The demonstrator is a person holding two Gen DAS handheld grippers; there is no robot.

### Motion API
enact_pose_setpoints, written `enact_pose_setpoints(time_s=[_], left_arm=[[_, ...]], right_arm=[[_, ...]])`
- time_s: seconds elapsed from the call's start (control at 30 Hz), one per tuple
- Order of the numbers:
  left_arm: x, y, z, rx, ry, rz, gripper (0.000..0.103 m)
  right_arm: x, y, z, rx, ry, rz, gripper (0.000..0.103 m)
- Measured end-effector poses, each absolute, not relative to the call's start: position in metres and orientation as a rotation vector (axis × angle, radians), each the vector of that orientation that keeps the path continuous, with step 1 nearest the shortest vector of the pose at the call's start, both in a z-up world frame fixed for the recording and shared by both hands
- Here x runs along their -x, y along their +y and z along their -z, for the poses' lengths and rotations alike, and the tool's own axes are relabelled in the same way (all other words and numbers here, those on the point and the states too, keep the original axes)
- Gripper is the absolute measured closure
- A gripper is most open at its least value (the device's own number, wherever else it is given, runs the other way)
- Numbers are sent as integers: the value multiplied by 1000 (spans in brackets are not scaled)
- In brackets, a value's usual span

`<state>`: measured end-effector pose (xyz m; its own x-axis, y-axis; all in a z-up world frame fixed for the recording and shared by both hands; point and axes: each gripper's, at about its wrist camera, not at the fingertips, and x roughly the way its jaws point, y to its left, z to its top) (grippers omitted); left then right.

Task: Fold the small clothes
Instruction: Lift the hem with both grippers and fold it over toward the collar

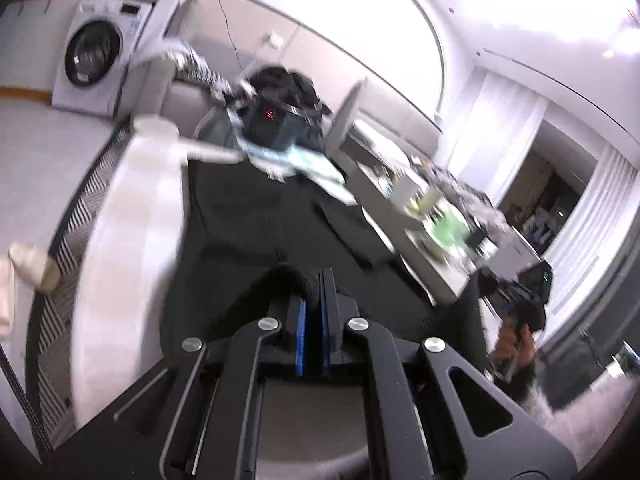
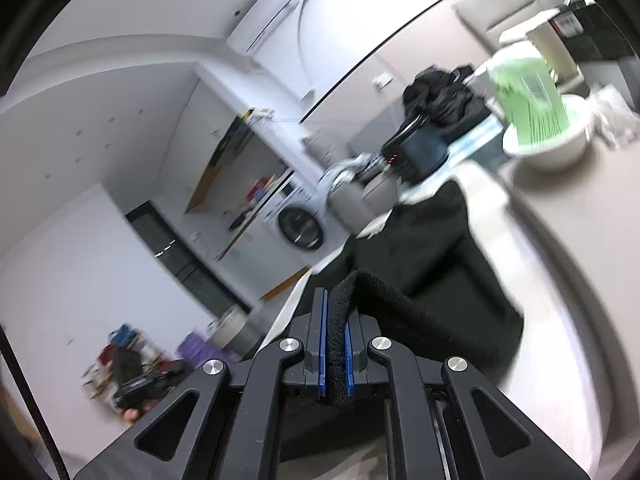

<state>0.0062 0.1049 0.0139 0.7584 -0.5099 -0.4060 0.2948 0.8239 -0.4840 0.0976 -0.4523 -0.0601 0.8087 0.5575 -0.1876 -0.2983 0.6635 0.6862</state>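
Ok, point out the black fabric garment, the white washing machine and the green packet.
black fabric garment [image 2: 432, 248], right wrist view, middle of the draped cloth
white washing machine [image 1: 94, 52], left wrist view, round door
green packet [image 2: 528, 100], right wrist view, front face

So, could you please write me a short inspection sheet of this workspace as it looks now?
Surface: pale table, partly covered.
Job's things: black garment lifted by both hemmed edges.
Clutter: green pack in a white bowl; dark clothes pile.
Grippers: left hand-held gripper shut on the garment; right hand-held gripper shut on its hem.
Cables: thin black cable down the wall.
Surroundings: washing machine, air conditioner.
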Motion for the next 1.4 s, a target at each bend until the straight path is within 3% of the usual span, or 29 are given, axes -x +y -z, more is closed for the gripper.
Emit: enact_pose_setpoints(time_s=[0.27,0.3,0.33,0.37,0.4,0.43,0.5,0.8,0.9,0.97,1.03,1.1,1.23,1.33,1.4], left_arm=[[-139,140,-4,477,562,275,100],[-153,142,2,485,594,256,96],[-165,145,12,493,640,235,90],[-173,147,21,497,669,210,83],[-177,150,30,498,696,165,64],[-178,154,39,508,707,124,46],[-173,163,55,535,702,88,34],[-164,132,122,410,952,152,34],[-161,117,126,342,944,173,34],[-163,112,129,374,953,220,39],[-162,107,128,394,946,247,63],[-157,104,122,368,924,263,75],[-142,105,110,410,865,343,74],[-146,98,113,375,896,339,61],[-150,95,117,386,911,330,60]], right_arm=[[-188,-480,48,-748,373,-241,96],[-199,-482,51,-755,410,-226,91],[-210,-484,56,-759,462,-211,86],[-220,-485,64,-757,525,-177,66],[-224,-487,69,-762,549,-148,48],[-225,-488,73,-767,553,-135,47],[-221,-491,81,-734,576,-125,47],[-216,-466,116,-440,814,-96,50],[-221,-449,128,-334,864,-132,50],[-228,-444,135,-341,873,-156,50],[-230,-442,134,-349,877,-183,50],[-220,-445,132,-396,861,-253,50],[-203,-448,120,-379,832,-316,50],[-198,-444,124,-362,856,-357,50],[-205,-436,130,-366,876,-360,54]])
